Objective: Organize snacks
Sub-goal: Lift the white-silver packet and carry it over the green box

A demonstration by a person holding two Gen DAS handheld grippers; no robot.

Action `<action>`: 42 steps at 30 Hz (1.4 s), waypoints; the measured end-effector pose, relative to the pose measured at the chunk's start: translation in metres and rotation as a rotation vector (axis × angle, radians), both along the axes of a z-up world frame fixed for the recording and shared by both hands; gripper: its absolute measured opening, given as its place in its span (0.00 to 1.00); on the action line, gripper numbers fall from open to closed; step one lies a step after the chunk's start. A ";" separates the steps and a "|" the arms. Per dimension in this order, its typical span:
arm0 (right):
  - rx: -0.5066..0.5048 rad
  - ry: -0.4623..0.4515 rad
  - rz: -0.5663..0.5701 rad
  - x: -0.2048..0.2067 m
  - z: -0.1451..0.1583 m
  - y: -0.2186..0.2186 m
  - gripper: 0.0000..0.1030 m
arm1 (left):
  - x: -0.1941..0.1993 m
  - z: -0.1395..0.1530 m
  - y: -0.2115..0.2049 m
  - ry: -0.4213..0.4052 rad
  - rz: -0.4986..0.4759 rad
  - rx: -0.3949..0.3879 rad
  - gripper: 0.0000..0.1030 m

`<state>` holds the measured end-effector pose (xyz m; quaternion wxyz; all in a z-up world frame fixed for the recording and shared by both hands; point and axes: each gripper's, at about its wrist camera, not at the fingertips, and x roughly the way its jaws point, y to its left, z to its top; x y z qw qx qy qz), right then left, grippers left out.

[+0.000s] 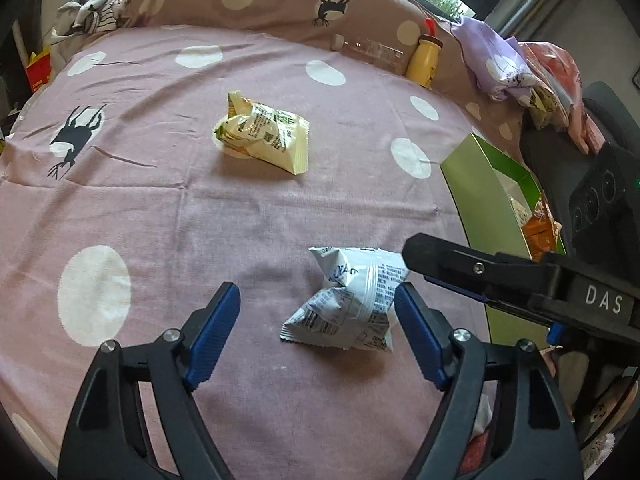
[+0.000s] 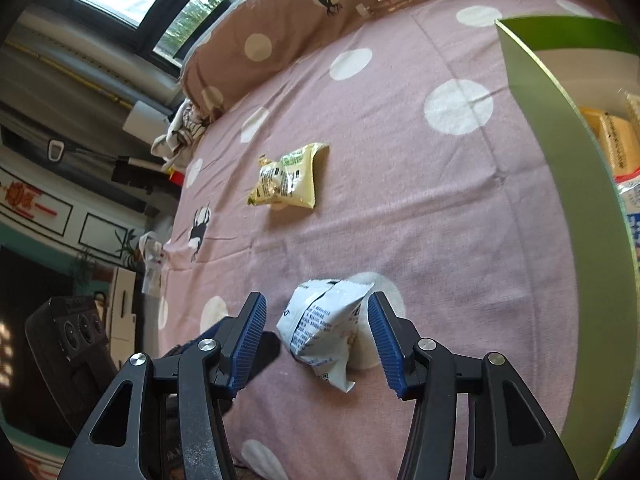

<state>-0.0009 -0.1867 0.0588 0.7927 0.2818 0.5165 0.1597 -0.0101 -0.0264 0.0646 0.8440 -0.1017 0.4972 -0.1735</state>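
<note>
The right tool [image 2: 318, 346] is spread wide with a crumpled white snack bag [image 2: 322, 328] between its blue pads, not yet pinched; it looks set to close on it. The left tool [image 1: 318, 334] is also spread, empty, near the same bag. Both work on a pink dotted bed [image 1: 160, 220]. The green box [image 2: 560, 160] just beside already holds packets, probably the destination. Farther off lies a yellow snack bag [image 1: 264, 136]. The tool body reads "DAS"; bag print is illegible.
</note>
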 end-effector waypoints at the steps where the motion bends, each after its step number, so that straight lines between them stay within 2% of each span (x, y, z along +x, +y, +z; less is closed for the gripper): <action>1: 0.002 0.011 0.003 0.001 -0.003 0.001 0.52 | 0.000 -0.002 -0.002 0.006 -0.006 0.002 0.77; 5: 0.022 0.041 0.020 0.004 -0.012 0.007 0.52 | 0.001 -0.010 -0.009 0.034 -0.031 -0.001 0.75; 11: 0.045 0.070 0.035 0.008 -0.023 0.014 0.52 | 0.003 -0.019 -0.018 0.055 -0.062 -0.004 0.57; 14: 0.094 0.085 0.062 0.010 -0.029 0.021 0.52 | 0.004 -0.021 -0.021 0.054 -0.073 -0.012 0.52; 17: 0.081 0.079 0.061 0.010 -0.030 0.024 0.53 | 0.005 -0.021 -0.021 0.046 -0.068 -0.001 0.52; 23: 0.073 0.020 0.076 0.005 -0.017 0.025 0.53 | 0.003 -0.012 -0.016 0.029 -0.061 -0.048 0.49; 31: 0.058 -0.130 0.060 -0.009 0.024 0.011 0.53 | -0.010 0.026 -0.032 -0.115 -0.085 -0.049 0.47; 38: 0.028 -0.270 -0.042 -0.025 0.062 -0.032 0.53 | -0.015 0.062 -0.077 -0.258 -0.192 -0.049 0.47; 42: 0.034 -0.324 -0.126 -0.033 0.074 -0.066 0.53 | -0.017 0.080 -0.114 -0.347 -0.269 -0.013 0.42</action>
